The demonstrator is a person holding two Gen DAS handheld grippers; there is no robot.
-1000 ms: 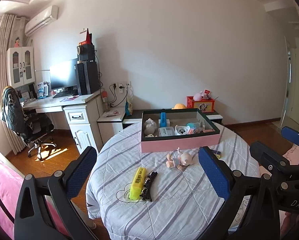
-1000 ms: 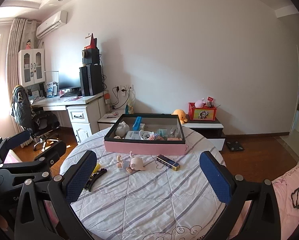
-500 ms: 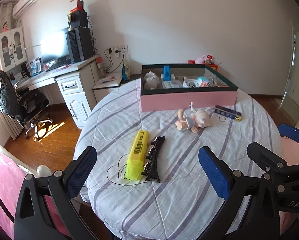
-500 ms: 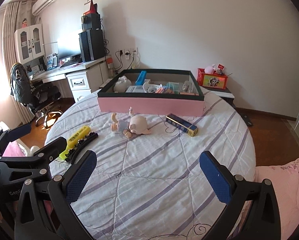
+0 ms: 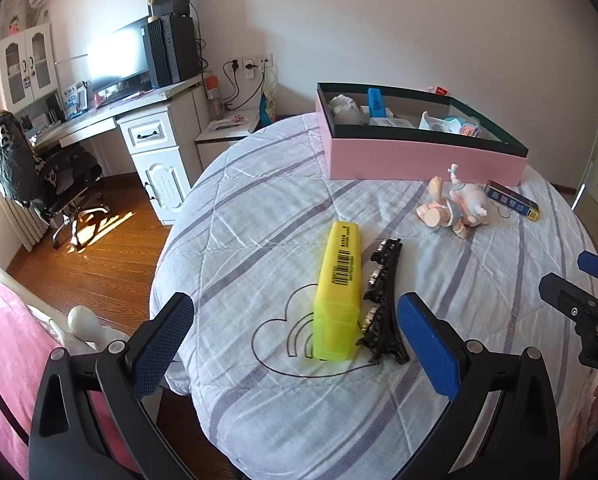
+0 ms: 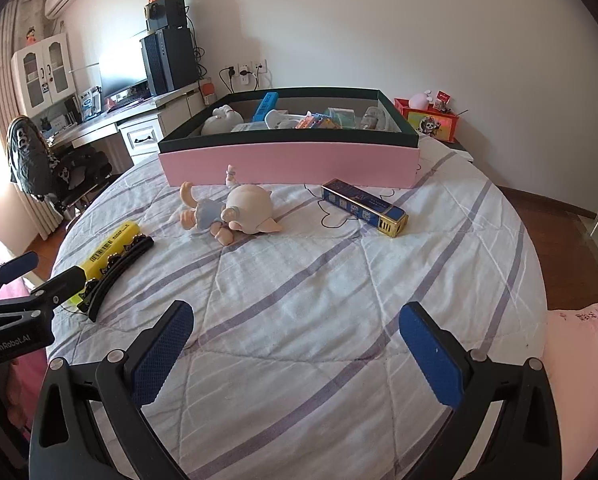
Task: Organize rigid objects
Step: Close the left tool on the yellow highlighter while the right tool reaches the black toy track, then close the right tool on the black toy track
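Two grippers over the round table [image 6: 479,248], both with fingers spread wide and holding nothing. The left gripper [image 5: 295,344] hangs just above the yellow box [image 5: 337,292], which lies on the striped cloth touching the black hair clip [image 5: 381,304] at its side. The right gripper [image 6: 297,344] hovers over bare cloth. Farther in, a doll [image 6: 229,210] lies near a blue box [image 6: 365,207], both in front of the pink tray [image 6: 291,164] full of small things.
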